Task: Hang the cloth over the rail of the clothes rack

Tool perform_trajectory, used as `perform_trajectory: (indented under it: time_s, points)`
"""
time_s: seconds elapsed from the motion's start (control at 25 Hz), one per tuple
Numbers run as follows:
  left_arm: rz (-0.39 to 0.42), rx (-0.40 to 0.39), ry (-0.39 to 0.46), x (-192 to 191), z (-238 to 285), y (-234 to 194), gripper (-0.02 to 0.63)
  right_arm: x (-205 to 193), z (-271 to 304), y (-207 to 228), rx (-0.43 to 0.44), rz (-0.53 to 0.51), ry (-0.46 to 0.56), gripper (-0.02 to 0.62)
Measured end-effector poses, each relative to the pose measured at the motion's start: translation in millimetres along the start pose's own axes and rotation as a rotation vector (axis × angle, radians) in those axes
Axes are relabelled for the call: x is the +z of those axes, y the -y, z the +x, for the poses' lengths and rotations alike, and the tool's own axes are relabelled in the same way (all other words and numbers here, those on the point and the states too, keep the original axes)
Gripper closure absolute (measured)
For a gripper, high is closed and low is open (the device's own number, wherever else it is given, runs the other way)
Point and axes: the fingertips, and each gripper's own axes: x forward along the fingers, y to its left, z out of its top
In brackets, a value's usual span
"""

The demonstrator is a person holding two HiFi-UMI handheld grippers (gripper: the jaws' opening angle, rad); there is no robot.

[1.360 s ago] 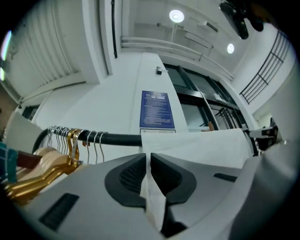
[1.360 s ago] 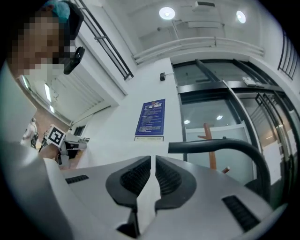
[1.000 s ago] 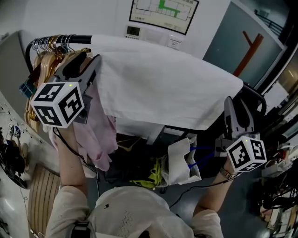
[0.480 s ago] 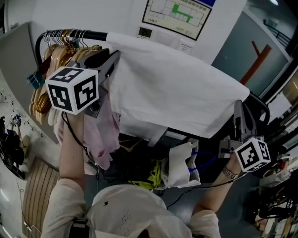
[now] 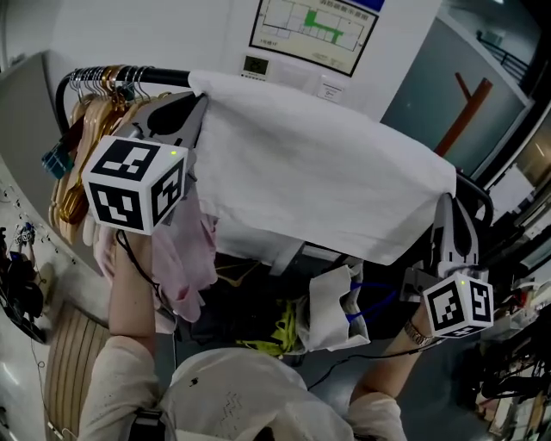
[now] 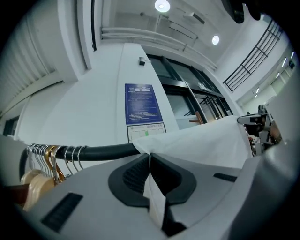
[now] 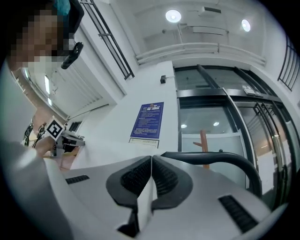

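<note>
A white cloth [image 5: 318,172] lies draped over the black rail [image 5: 164,76] of the clothes rack. My left gripper [image 5: 196,102] is at the cloth's upper left corner, beside the rail. In the left gripper view its jaws [image 6: 150,157] have just been closing, and now they pinch a strip of the cloth [image 6: 157,206]. My right gripper [image 5: 449,202] points up at the cloth's lower right corner. Its jaws [image 7: 151,159] have also just been closing and press on a white fold of cloth [image 7: 146,199], with the rail's bend [image 7: 220,159] behind.
Wooden hangers [image 5: 86,129] crowd the rail's left end, and a pink garment [image 5: 185,250] hangs below them. A white bag [image 5: 331,301] and dark clutter sit under the rack. A wall chart [image 5: 314,26] and a red-brown wooden stand [image 5: 465,103] are behind.
Both grippers have closed on the cloth's edges. The right gripper has risen a little to the cloth's right corner. The left gripper has stayed at the rail's left end.
</note>
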Motion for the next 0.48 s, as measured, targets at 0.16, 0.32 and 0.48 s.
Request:
perform_trajectory:
  time_s: [0.16, 0.32, 0.48]
  points:
    - [0.026, 0.017, 0.012, 10.6, -13.8, -1.5, 0.586, 2.8, -10.7, -7.2, 0.005, 0.014, 0.032, 0.574]
    - [0.074, 0.045, 0.040, 29.9, -16.6, -5.7, 0.586, 10.6, -11.2, -8.9, -0.008, 0.007, 0.059, 0.574]
    - [0.091, 0.021, 0.033, 35.0, -3.5, 0.5, 0.586, 15.5, -15.2, -0.4, -0.032, -0.006, 0.087, 0.574]
